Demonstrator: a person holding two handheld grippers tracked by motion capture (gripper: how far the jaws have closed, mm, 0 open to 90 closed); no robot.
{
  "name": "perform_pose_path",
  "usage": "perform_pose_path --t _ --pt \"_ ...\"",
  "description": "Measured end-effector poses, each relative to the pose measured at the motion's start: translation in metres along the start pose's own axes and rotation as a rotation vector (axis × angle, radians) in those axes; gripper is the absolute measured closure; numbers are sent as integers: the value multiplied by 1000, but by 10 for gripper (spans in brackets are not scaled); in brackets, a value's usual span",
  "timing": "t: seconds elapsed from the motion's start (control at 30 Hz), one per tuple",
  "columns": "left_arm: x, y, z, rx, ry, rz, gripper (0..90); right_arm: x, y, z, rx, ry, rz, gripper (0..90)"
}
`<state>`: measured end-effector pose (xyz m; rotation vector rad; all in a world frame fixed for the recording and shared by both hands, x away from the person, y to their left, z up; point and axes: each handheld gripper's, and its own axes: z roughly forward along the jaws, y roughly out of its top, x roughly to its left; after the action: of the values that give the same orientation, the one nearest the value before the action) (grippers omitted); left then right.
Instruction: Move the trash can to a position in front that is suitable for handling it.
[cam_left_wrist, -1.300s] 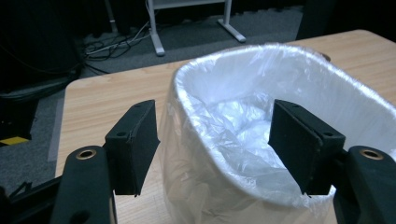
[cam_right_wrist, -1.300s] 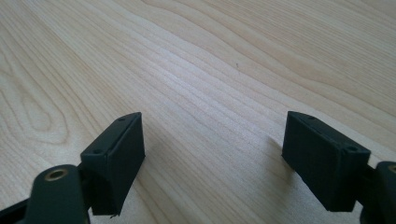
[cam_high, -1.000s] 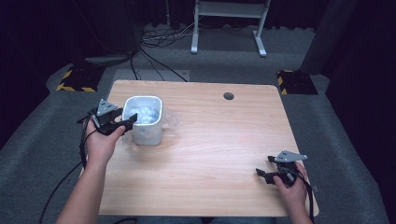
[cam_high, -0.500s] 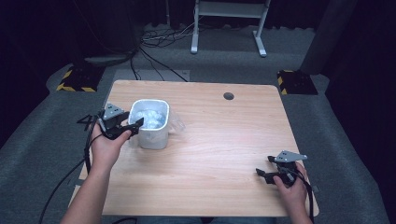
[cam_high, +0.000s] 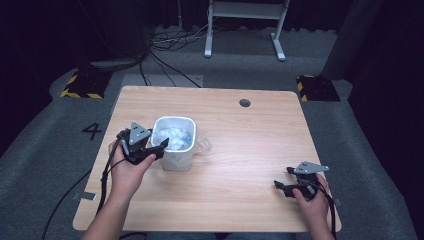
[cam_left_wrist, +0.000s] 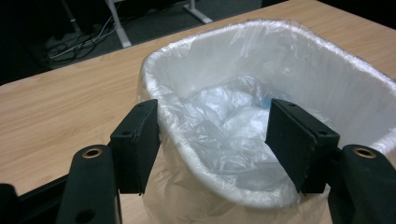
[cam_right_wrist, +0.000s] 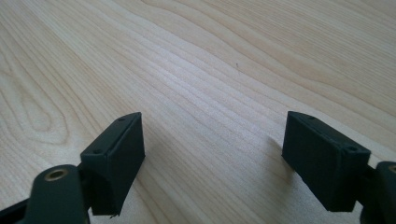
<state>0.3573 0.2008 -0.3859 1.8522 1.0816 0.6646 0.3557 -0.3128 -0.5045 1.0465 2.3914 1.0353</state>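
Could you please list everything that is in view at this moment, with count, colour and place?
table: one, light wood, centre of the high view
bin: one, white, left half of the table
plastic liner: one, clear, inside the bin and folded over its rim
grommet hole: one, dark, far side of the table
hazard-striped blocks: two, black and yellow, on the floor beyond the table
stand legs: one frame, white, far floor
left gripper: one, black, open, jaws astride the bin's near rim
right gripper: one, black, open, near right of the table
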Motion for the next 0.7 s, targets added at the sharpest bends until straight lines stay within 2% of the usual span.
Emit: perform_pose_path --t 0.17,0.3,0.57,0.7 --pt "-16 -5 1 -34 -47 -21 351 0 0 0 0 -1 0 209" --pt "-30 -4 -1 -27 -55 -8 350 0 0 0 0 0 1 209" --pt "-64 -3 -7 -11 -95 28 343 0 0 0 0 -1 0 209" --pt "-83 -4 -8 -9 -119 33 342 0 0 0 0 -1 0 209"
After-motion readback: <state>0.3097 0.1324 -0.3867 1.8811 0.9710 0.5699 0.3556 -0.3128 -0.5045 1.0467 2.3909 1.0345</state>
